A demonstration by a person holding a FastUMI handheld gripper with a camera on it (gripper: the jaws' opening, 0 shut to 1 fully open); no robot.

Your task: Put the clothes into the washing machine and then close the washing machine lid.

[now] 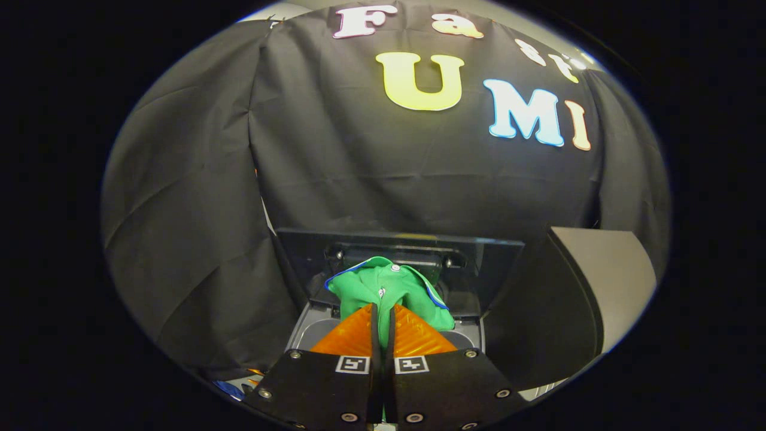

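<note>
- The gripper (383,311) has its two fingers pinched nearly together with a green garment (386,290) clamped between them, so the tongs are closed on the cloth. Only a thin dark slit shows between the fingers.
- The garment bunches up just ahead of and above the fingertips. It has a blue trim along its edge and a couple of small snaps. It hangs over the washing machine (311,329), right above the opening; can't tell if any of it touches the rim.
- The washing machine lid (395,251) stands raised behind the garment, a dark panel leaning back toward the black cloth wall (359,167). Its top edge sits just beyond the cloth bundle.
- Room-wise: the grey top of the machine shows on both sides of the fingers, a bit more on the left. To the right a big dark slanted panel with a pale face (598,281) stands close to the machine, so that side is tight. The left side is just draped cloth wall.
- Pose: the gripper points forward and somewhat down at the opening, roughly centred on it.
- Hard to make out: the drum itself is hidden behind the fingers and garment, and the lower part of the garment is covered by the fingers. Some small blue and orange bits near the lower left are too cut off to identify.
</note>
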